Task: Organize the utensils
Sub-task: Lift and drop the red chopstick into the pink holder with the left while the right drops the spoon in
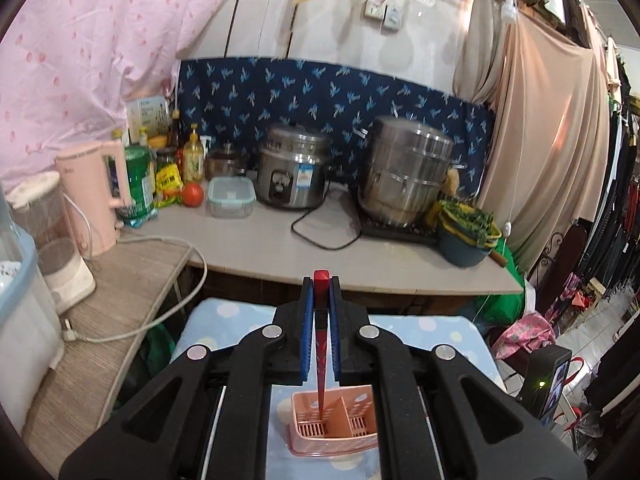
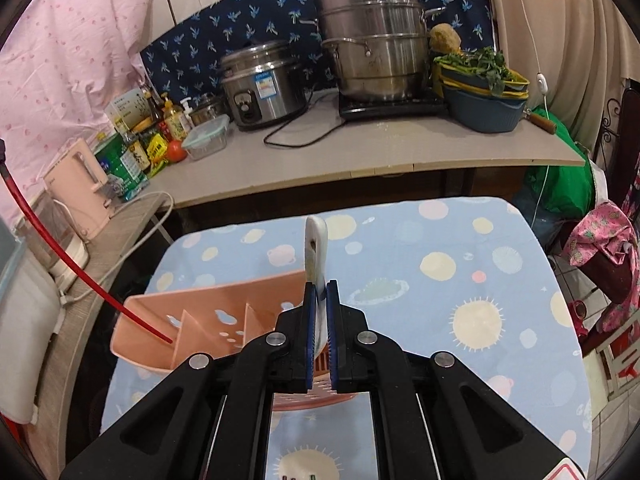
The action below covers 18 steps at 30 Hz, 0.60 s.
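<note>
A pink plastic utensil caddy (image 2: 208,320) with divided compartments stands on a blue patterned tablecloth (image 2: 460,264); it also shows in the left wrist view (image 1: 340,424). My left gripper (image 1: 321,286) is shut on a red chopstick (image 1: 321,360), held upright with its tip down in the caddy's left compartment. The chopstick also shows in the right wrist view (image 2: 80,268), slanting into that compartment. My right gripper (image 2: 320,292) is shut on a white utensil handle (image 2: 316,248), held upright over the caddy's right end; its lower end is hidden.
A counter (image 2: 360,152) behind the table holds a rice cooker (image 2: 260,84), a steel steamer pot (image 2: 372,40), a bowl of greens (image 2: 484,92), a lidded box (image 2: 206,138), bottles and a pink kettle (image 2: 76,184). Cords trail across the counter. Clothes hang on the right.
</note>
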Each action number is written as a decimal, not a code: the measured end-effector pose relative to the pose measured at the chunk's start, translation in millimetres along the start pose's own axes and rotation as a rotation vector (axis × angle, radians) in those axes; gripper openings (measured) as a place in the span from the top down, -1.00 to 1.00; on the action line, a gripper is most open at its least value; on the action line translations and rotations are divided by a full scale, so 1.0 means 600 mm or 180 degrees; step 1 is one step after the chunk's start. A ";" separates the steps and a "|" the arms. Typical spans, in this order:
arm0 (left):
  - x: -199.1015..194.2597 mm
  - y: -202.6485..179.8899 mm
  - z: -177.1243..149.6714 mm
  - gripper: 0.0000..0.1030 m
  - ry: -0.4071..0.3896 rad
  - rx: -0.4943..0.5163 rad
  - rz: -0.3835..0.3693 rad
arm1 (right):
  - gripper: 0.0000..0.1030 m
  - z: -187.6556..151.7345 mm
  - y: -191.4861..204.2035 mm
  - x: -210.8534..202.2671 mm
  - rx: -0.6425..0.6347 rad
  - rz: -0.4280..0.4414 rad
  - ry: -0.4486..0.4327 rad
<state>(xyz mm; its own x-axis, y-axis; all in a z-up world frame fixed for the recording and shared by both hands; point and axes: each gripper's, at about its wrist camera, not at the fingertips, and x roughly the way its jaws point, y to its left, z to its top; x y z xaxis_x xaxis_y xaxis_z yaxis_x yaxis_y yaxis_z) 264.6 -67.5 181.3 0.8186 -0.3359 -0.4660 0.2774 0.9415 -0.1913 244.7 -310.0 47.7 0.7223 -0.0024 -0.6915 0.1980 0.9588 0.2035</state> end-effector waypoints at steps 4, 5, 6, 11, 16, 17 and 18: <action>0.027 0.009 -0.022 0.86 0.0152 -0.0024 0.0010 | 0.88 -0.009 0.000 0.021 -0.0005 0.0031 0.0092; 0.030 0.010 -0.027 0.85 0.0175 -0.0020 0.0012 | 0.88 -0.011 -0.001 0.024 0.0004 0.0026 0.0093; 0.031 0.011 -0.032 0.85 0.0185 -0.0022 0.0022 | 0.87 -0.013 -0.001 0.021 0.0014 0.0022 0.0076; 0.012 0.017 -0.051 0.18 0.0153 -0.0043 0.0104 | 0.67 -0.020 -0.005 -0.018 0.0049 0.0072 0.0014; -0.044 0.021 -0.088 -0.11 0.0127 -0.0014 0.0149 | 0.39 -0.061 -0.017 -0.098 0.0038 0.0127 -0.0042; -0.054 0.023 -0.099 -0.13 0.0154 0.0006 0.0151 | 0.37 -0.075 -0.021 -0.115 0.0035 0.0139 -0.0030; -0.065 0.024 -0.115 -0.15 0.0190 0.0031 0.0159 | 0.36 -0.089 -0.026 -0.130 0.0033 0.0148 -0.0011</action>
<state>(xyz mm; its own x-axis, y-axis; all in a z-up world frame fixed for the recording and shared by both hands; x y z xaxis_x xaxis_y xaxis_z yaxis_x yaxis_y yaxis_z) 202.0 -42.6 137.2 0.8002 -0.2893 -0.5254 0.2422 0.9572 -0.1582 149.8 -309.3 61.6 0.7332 0.0409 -0.6788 0.1711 0.9550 0.2424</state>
